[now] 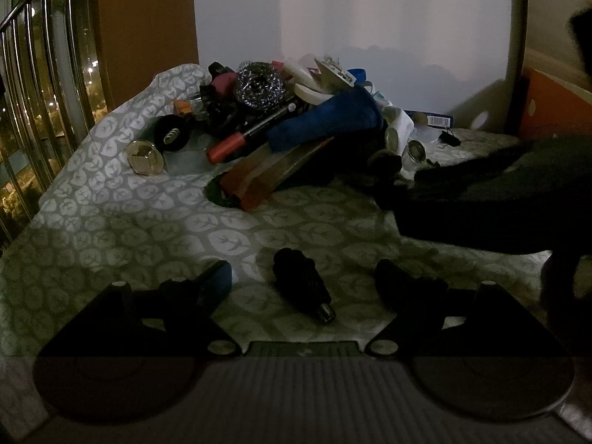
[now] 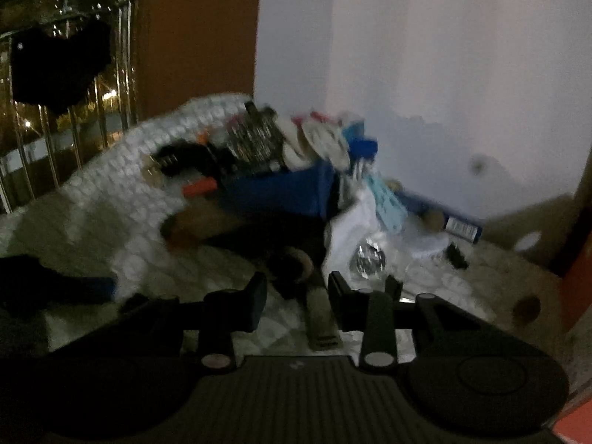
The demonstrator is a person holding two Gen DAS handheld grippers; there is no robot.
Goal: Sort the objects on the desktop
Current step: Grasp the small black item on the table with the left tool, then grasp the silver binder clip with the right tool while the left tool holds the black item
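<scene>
Right in the frame, a small dark cylindrical part (image 1: 301,283) with a metal tip lies on the leaf-patterned cloth (image 1: 122,214), between the spread fingers of the left gripper (image 1: 303,277), touched by neither, jaws released wide. That looks like the next pick. Behind it, well apart, sits the unsorted heap: a steel scourer (image 1: 259,83), a red-capped marker (image 1: 255,131), a blue cloth bundle (image 1: 325,122), a round chrome piece (image 1: 144,157) at the near left. Over in the blurred right wrist view, the right gripper (image 2: 296,305) hovers low, jaws parted with nothing gripped, a flat dark strip (image 2: 320,320) lying on the cloth between its fingers, a shiny disc (image 2: 366,259) just beyond. To do this well, I'd say centre the left fingers across the cylinder's body, not its tapered tip, drop until the pads flank it, and close gently, since a round part will likely roll off-line on soft fabric.
</scene>
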